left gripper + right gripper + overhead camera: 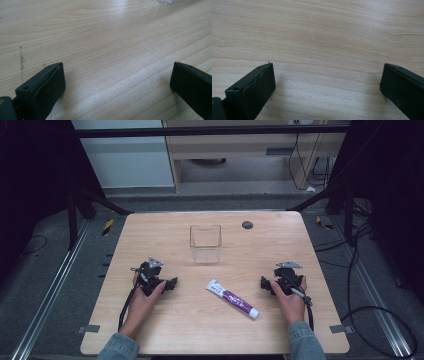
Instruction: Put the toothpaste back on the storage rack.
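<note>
Pale wood with fine straight grain makes up the square table [165, 320], which stands on grey carpet, dark frame legs at its far corners.

At the left, a hand in a denim sleeve holds the left gripper [172, 283], black and blocky, resting low over the wood with its jaws facing the table's middle. In its own view the left gripper [117, 82] has matte, ridged jaws spread wide, bare wood between them.

Past the middle, toward the far edge, stands a clear box [205, 243] (open-topped, thin-walled, rectangular), with a small dark disc [247, 225] set in the wood to its right.

Nearer the person, between the two grippers and apart from both, lies a tube [233, 299]: slim, glossy white with a purple band. Its long axis runs diagonally, the flat crimped end toward the far left, the white cap toward the near right.

At the right, another hand holds the right gripper [262, 283], facing the tube. Seen in its own view, the right gripper [328, 80] also has wide-open jaws holding nothing.
</note>
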`<action>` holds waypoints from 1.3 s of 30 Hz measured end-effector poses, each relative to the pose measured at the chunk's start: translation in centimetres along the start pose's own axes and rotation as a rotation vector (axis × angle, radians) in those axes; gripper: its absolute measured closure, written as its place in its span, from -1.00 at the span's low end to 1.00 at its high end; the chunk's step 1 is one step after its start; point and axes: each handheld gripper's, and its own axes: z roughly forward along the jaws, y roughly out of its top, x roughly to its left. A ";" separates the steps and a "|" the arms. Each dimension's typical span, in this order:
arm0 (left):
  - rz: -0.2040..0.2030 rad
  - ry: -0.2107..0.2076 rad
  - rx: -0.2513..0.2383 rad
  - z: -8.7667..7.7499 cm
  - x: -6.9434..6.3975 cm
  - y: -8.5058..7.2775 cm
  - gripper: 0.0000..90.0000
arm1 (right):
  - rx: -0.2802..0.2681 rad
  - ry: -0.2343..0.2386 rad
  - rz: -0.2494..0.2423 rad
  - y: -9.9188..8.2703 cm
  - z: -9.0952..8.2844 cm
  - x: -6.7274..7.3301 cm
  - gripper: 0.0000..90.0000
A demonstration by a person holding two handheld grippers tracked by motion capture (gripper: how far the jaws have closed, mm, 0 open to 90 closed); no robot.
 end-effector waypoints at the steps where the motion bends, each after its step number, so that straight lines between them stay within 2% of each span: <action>1: 0.000 0.000 -0.001 0.0 0.0 0.0 -1.00 | 0.000 0.001 -0.003 0.0 0.0 0.0 -0.99; 7: 0.004 -0.002 0.001 0.1 0.1 0.1 -1.00 | 0.003 0.023 -0.024 0.0 -0.1 -0.1 -0.97; 10: 0.004 -0.002 0.001 0.1 0.1 0.1 -1.00 | 0.008 0.052 -0.045 0.2 -0.4 -0.2 -0.70; 14: 0.004 -0.002 0.002 0.1 0.1 0.1 -1.00 | 0.011 0.067 -0.116 0.6 -1.6 0.5 -0.59; 15: 0.004 -0.002 0.002 0.1 0.1 0.1 -1.00 | 0.011 0.067 -0.116 0.6 -1.6 0.5 -0.59; 17: 0.004 -0.002 0.001 0.1 0.1 0.1 -1.00 | 0.027 0.093 -0.170 1.2 -2.9 1.7 -0.58; 21: 0.004 -0.002 0.002 0.1 0.1 0.1 -1.00 | 0.027 0.137 -0.206 2.1 -4.1 2.9 -0.58; 22: 0.004 -0.002 0.002 0.1 0.1 0.1 -1.00 | 0.027 0.159 -0.240 2.6 -4.9 3.7 -0.57; 23: 0.004 -0.002 0.002 0.1 0.1 0.1 -1.00 | 0.027 0.159 -0.240 2.6 -4.9 3.7 -0.57; 27: 0.004 -0.002 0.002 0.1 0.1 0.1 -1.00 | 0.028 0.209 -0.287 3.8 -6.2 5.4 -0.49; 32: 0.004 -0.002 0.002 0.1 0.1 0.1 -1.00 | 0.035 0.241 -0.324 4.4 -6.7 6.7 -0.47; 37: 0.002 -0.002 0.000 0.1 0.1 0.1 -1.00 | 0.070 0.285 -0.376 4.9 -6.8 8.8 -0.42; 39: 0.002 -0.002 0.000 0.1 0.1 0.1 -1.00 | 0.077 0.294 -0.380 4.9 -6.8 9.2 -0.41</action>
